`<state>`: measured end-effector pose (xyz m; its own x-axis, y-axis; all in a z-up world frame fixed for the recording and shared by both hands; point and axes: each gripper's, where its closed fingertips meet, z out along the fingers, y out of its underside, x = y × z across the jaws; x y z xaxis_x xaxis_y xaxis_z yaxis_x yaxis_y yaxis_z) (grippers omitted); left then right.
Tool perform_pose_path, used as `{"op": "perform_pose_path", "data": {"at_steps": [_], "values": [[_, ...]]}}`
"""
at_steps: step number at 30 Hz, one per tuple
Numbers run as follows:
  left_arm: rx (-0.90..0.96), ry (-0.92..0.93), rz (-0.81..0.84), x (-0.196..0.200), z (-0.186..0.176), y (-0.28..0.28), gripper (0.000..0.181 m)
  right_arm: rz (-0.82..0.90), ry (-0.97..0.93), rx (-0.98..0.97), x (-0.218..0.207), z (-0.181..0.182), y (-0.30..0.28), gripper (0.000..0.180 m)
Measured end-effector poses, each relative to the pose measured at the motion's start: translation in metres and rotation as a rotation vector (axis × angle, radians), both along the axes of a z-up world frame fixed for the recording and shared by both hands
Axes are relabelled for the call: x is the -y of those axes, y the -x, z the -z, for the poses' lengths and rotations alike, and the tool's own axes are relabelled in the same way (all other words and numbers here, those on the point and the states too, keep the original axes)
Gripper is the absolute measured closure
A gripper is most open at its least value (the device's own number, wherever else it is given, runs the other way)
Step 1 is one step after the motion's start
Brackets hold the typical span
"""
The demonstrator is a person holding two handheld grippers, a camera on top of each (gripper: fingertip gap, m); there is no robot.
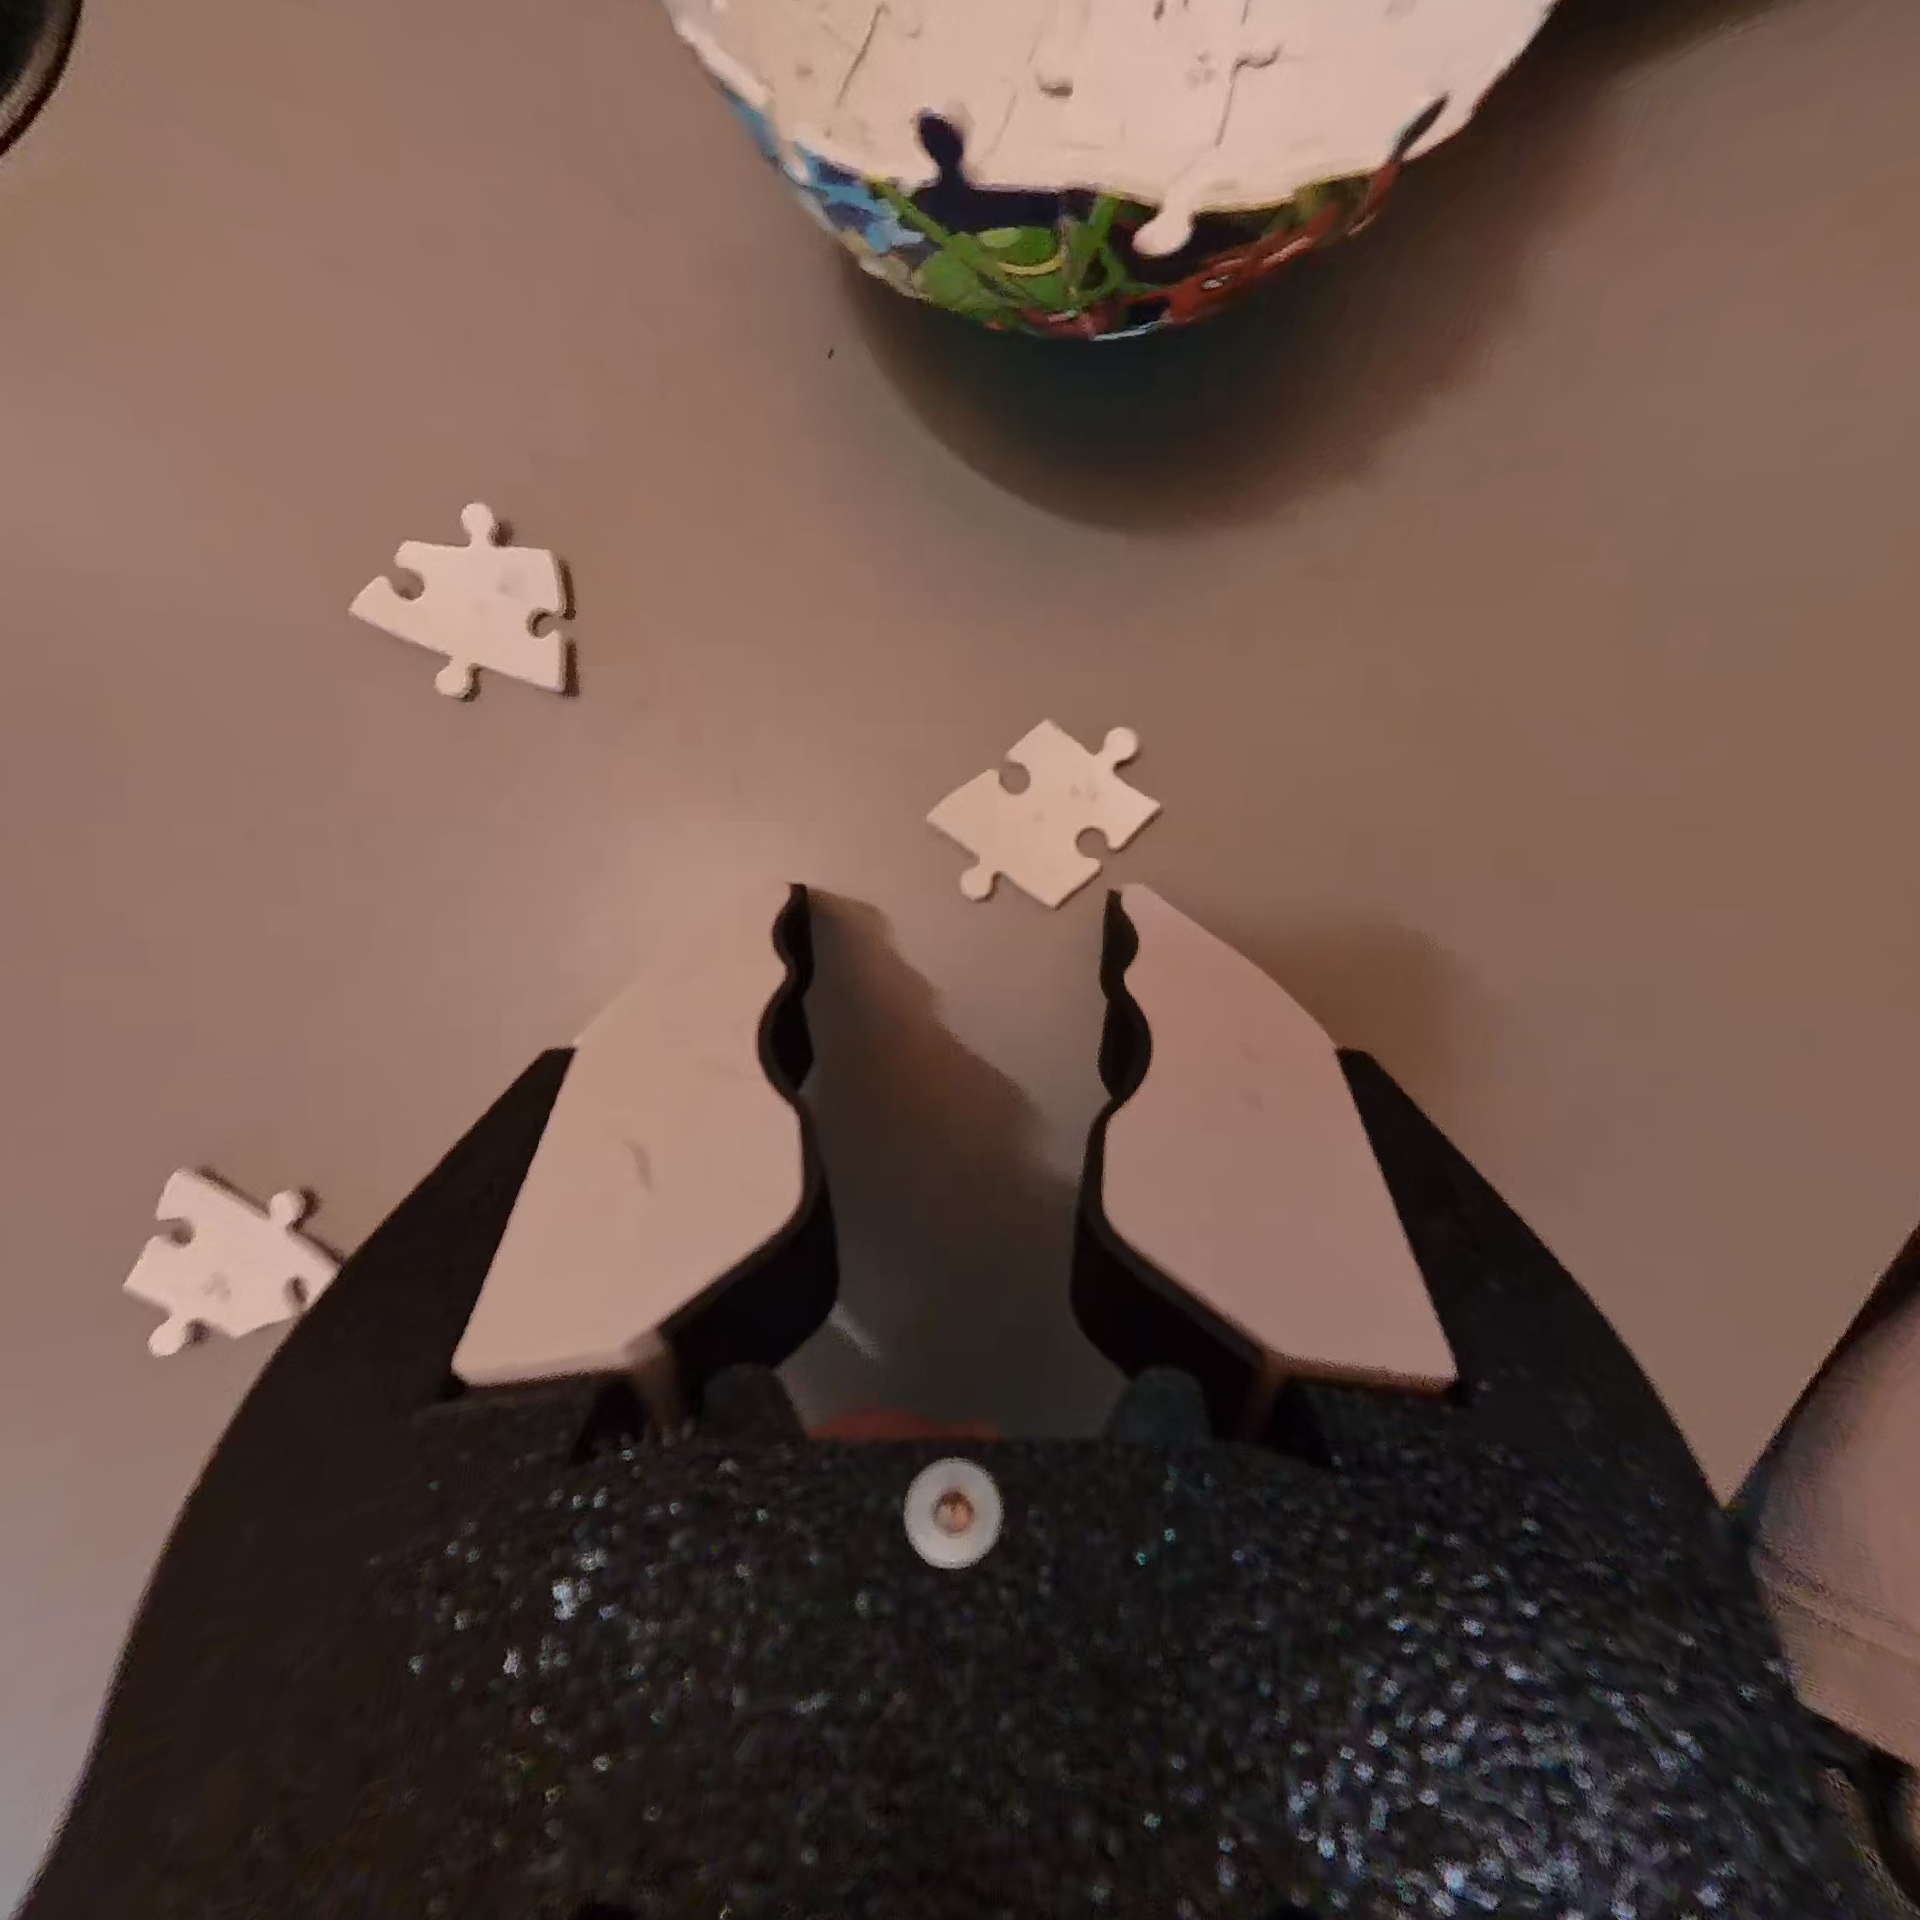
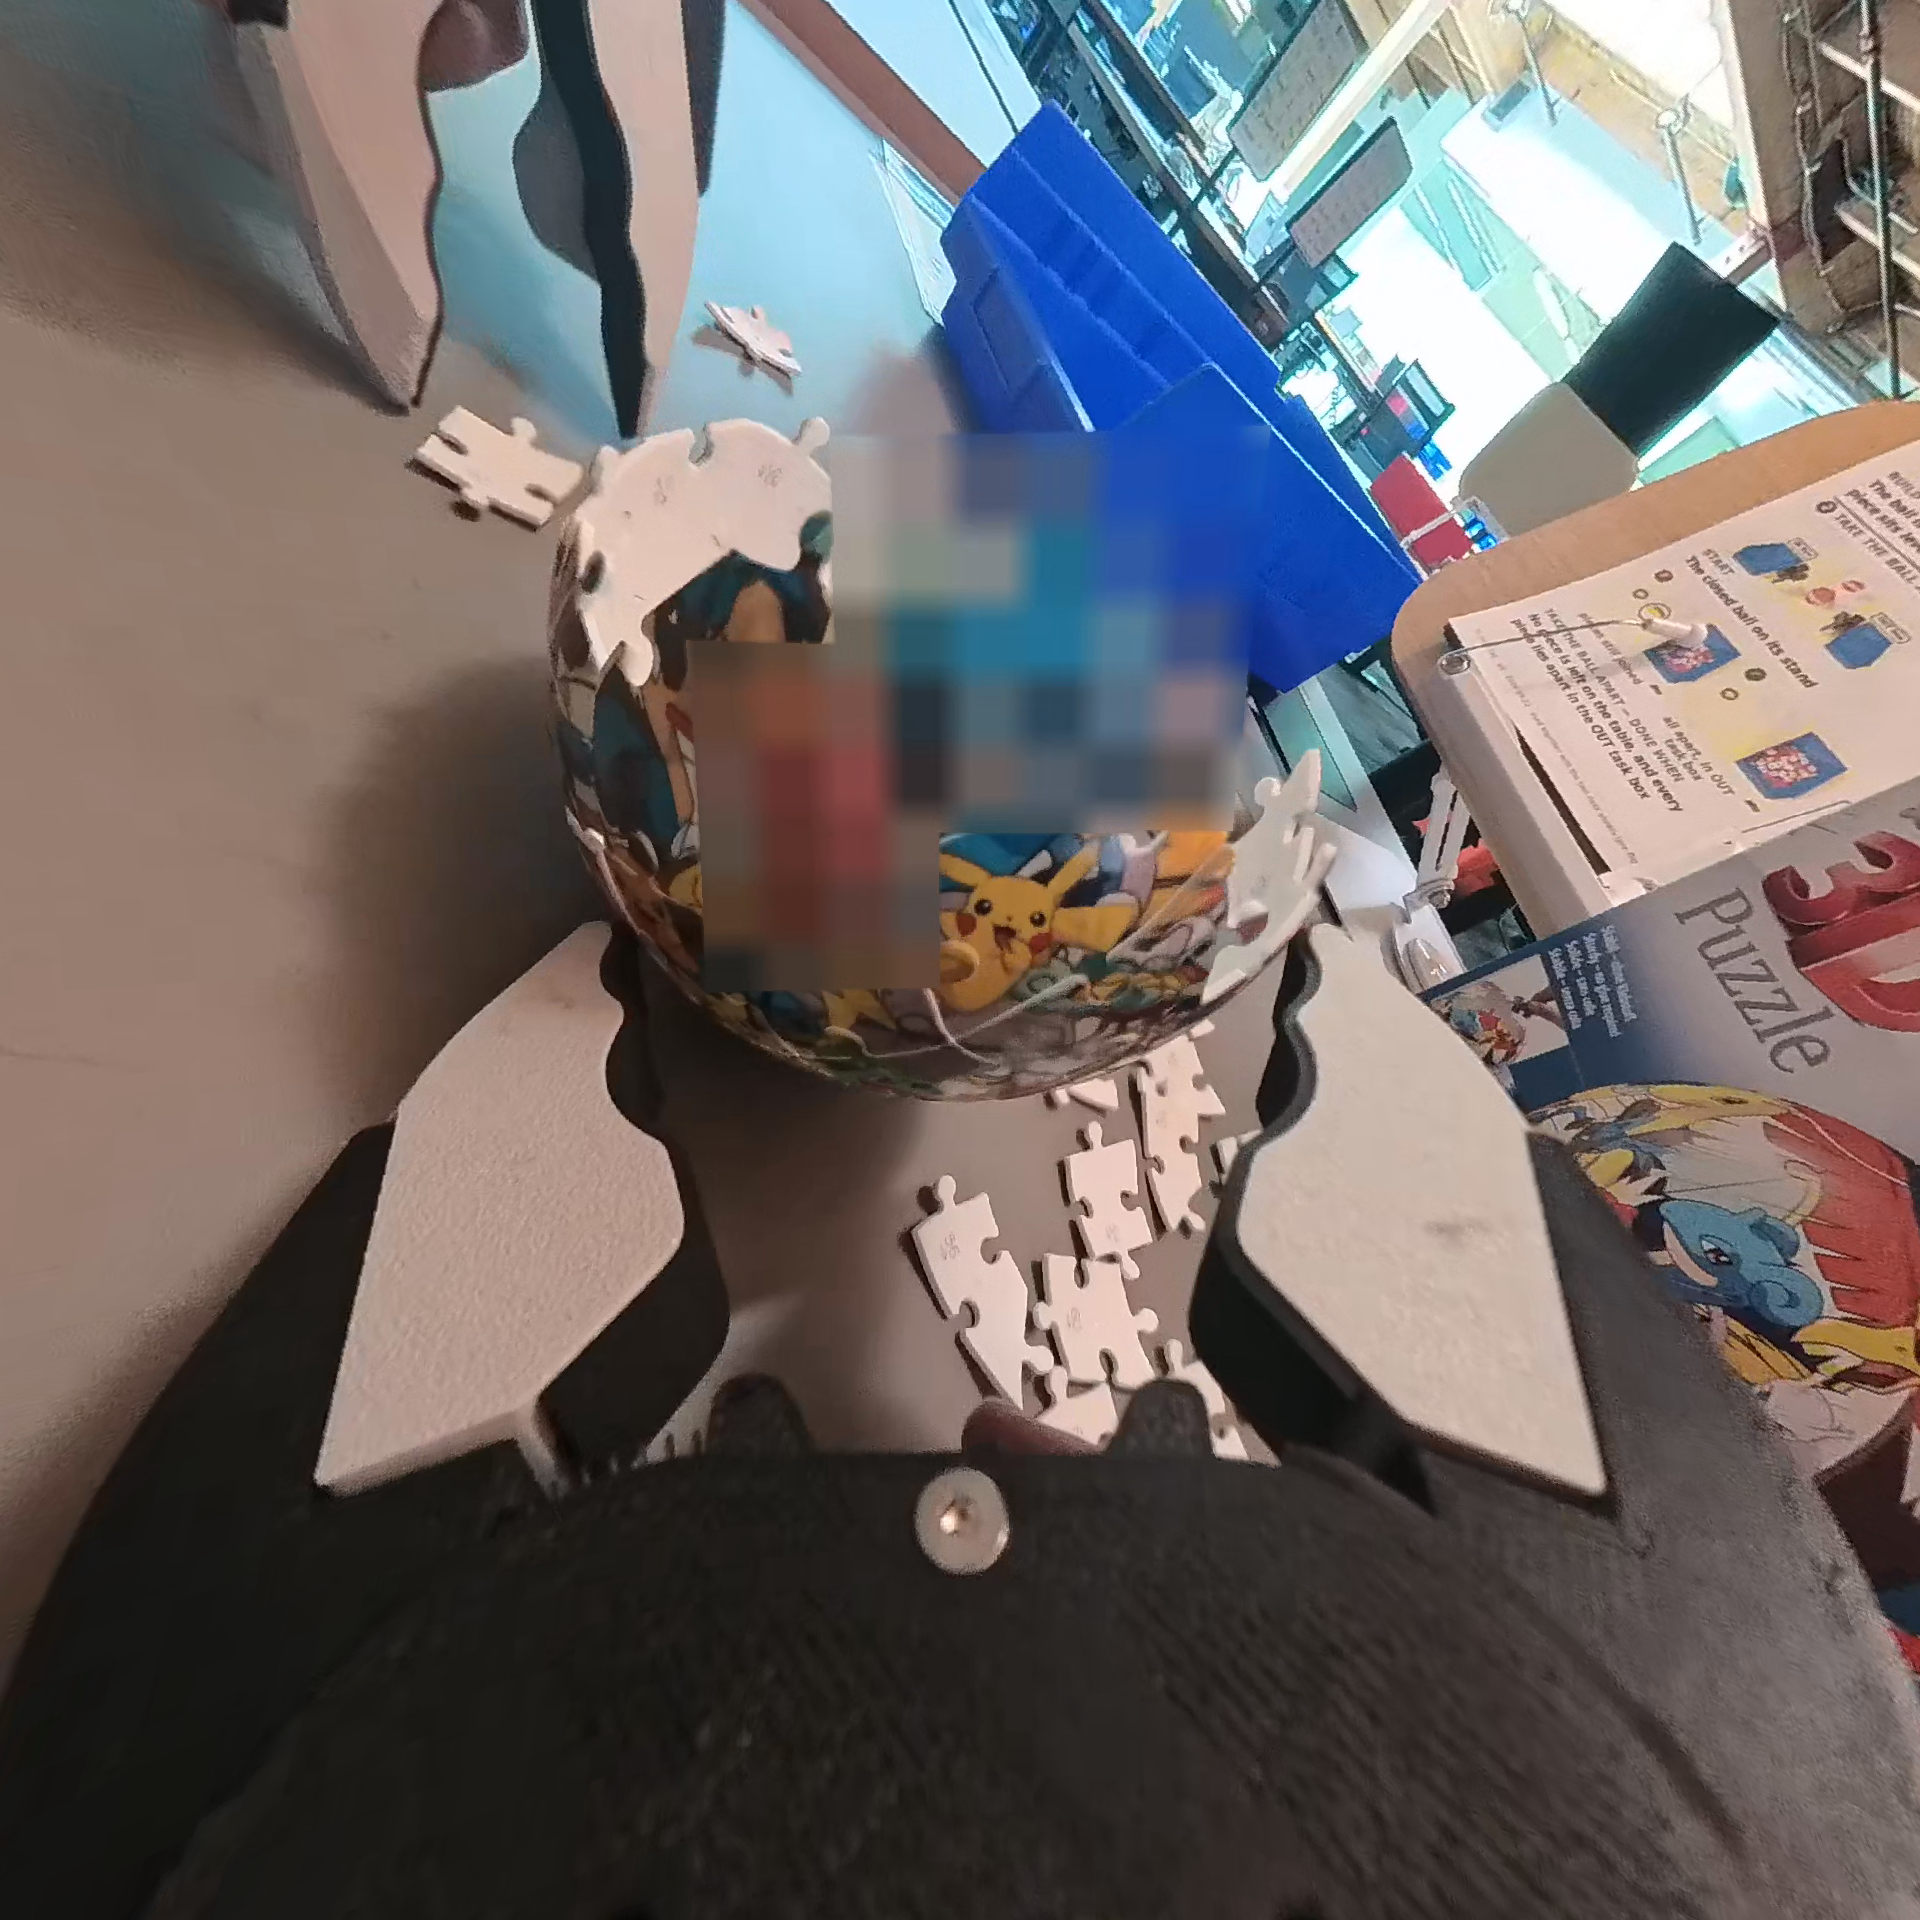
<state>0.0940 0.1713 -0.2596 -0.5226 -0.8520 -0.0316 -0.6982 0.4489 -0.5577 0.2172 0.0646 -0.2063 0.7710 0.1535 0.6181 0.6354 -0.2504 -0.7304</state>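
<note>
A partly taken-apart puzzle ball (image 1: 1091, 135) with a white inside and a colourful cartoon outside sits on the grey table (image 1: 1455, 623). My left gripper (image 1: 956, 904) is open and empty just above the table, its tips right behind a loose white puzzle piece (image 1: 1044, 816). Two more white pieces lie to the left, one farther out (image 1: 473, 603) and one nearer (image 1: 223, 1257). In the right wrist view the ball (image 2: 997, 935) sits just ahead of my open, empty right gripper (image 2: 951, 956), its fingers flanking the shell's lower part without visible contact. Several loose white pieces (image 2: 1091, 1247) lie between its fingers. The left gripper (image 2: 520, 343) shows beyond the ball.
A puzzle box (image 2: 1745, 1091) with cartoon art lies at the right. A printed instruction sheet (image 2: 1714, 665) stands on a holder behind it. Blue bins (image 2: 1091, 312) stand beyond the table. Two more white pieces (image 2: 499, 468) lie past the ball. A dark rim (image 1: 31, 62) shows at far left. Both grippers' tips are roughly 20 cm from the dark rim (image 1: 31, 62).
</note>
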Motion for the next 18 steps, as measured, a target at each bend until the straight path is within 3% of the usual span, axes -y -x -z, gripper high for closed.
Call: {"op": "perform_pose_path", "data": {"at_steps": [1,7,18], "values": [[0.000,0.013,0.013,0.004,0.000,0.000,0.135,0.001,0.000,-0.004,0.000,0.000,0.000,0.065],[0.016,0.031,0.060,0.015,0.000,-0.001,0.154,0.000,0.001,0.008,-0.001,0.000,0.000,0.065],[0.011,0.050,-0.001,0.002,-0.002,0.001,0.158,-0.020,0.005,0.074,0.000,0.000,0.005,0.067]]}}
